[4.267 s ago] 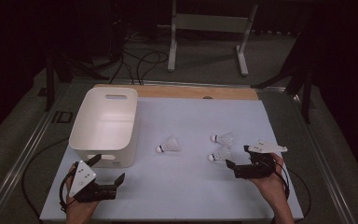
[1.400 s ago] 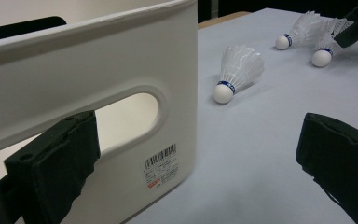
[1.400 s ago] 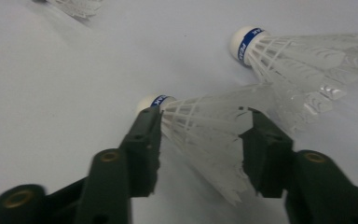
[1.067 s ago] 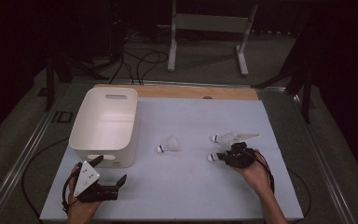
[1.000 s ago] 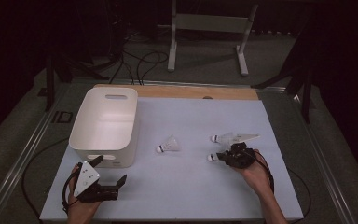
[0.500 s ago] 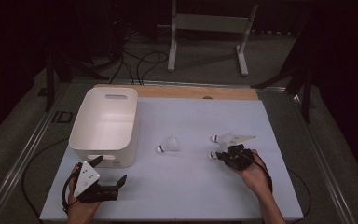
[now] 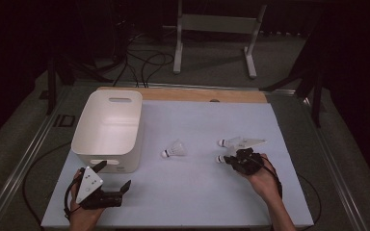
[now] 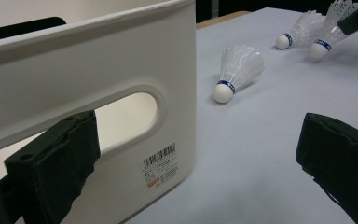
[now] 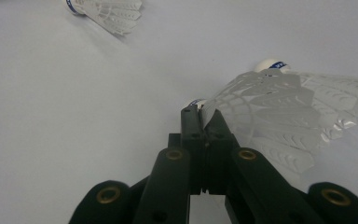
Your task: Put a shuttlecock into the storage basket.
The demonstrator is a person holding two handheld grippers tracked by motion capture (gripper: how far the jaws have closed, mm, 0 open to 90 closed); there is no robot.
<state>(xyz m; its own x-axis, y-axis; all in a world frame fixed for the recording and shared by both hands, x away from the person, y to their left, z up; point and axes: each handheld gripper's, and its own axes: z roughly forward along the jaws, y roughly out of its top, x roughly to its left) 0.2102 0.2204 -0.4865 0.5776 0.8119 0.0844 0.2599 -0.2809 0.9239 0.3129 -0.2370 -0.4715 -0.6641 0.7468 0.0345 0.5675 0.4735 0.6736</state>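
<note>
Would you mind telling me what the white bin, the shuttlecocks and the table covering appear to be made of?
The white rectangular bin looks like moulded plastic: smooth, slightly glossy walls, a cut-out handle and a barcode sticker. The white shuttlecock nearest it seems to have a translucent, ribbed skirt, feather or synthetic, I cannot tell which, on a rounded white cap with a blue band. The pale table covering looks matte and smooth, perhaps a sheet or mat.

the right claw (image 7: 233,160) has moved inward from the table edge and pinched a shuttlecock (image 9: 265,109).

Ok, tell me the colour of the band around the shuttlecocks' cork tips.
Blue, a thin band above the white cork of the shuttlecock; clearest in the left gripper view.
</note>
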